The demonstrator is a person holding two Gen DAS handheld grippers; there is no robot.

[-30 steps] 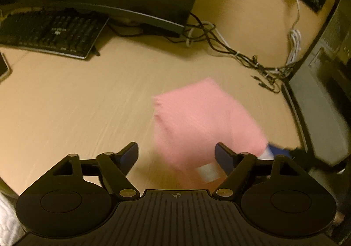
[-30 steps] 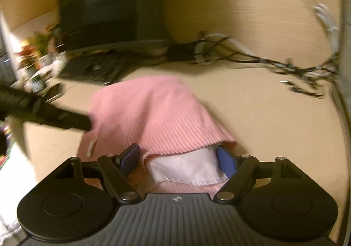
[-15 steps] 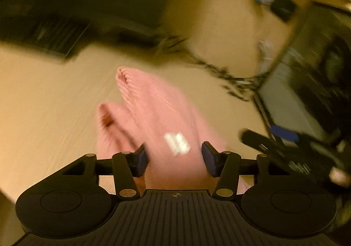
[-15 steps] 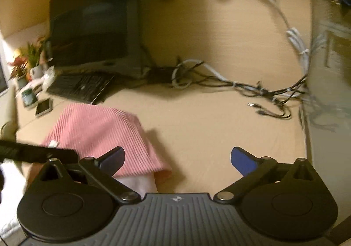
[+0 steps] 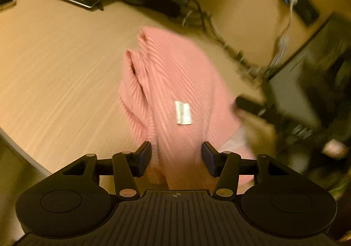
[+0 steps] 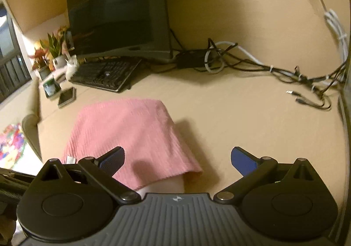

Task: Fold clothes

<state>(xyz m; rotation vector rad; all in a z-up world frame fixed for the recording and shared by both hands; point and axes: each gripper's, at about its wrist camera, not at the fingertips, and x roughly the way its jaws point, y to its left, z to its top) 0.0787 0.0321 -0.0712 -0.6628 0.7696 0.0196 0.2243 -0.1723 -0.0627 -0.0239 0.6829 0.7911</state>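
- The pink ribbed cloth (image 5: pixel 175 83) lay folded on the tan worktop (image 5: pixel 54 66), in the middle of the left wrist picture.
- A small white tag (image 5: pixel 183 112) sat on top of the cloth, near the middle of that picture.
- The left hand-held gripper (image 5: pixel 176 158) was at the bottom of its picture, and its jaws were partly open. They had just opened a little more. The near end of the cloth ran between its blue pads (image 5: pixel 145 153), but the picture was too blurry to tell if the pads pressed on it.
- In the right wrist picture, the same cloth (image 6: pixel 129 136) lay in the lower left, with a pale inside layer (image 6: pixel 162 186) peeking out at its near edge.
- The right hand-held gripper (image 6: pixel 177 160) was wide open and held nothing. Its left pad (image 6: pixel 111 158) hung over the cloth, and its right pad (image 6: pixel 243 160) hung over the bare worktop (image 6: pixel 252 118).
- A dark monitor (image 6: pixel 118 11) stood in the upper left of the right wrist picture, with a black keyboard (image 6: pixel 105 72) under it.
- A phone (image 6: pixel 67 96) lay left of the cloth, near some potted plants (image 6: pixel 50 50).
- A tangle of cables (image 6: pixel 252 63) lay at the upper right of that picture.
- The right hand-held gripper (image 5: pixel 263 112) showed as a dark blur at the right edge of the left wrist picture.
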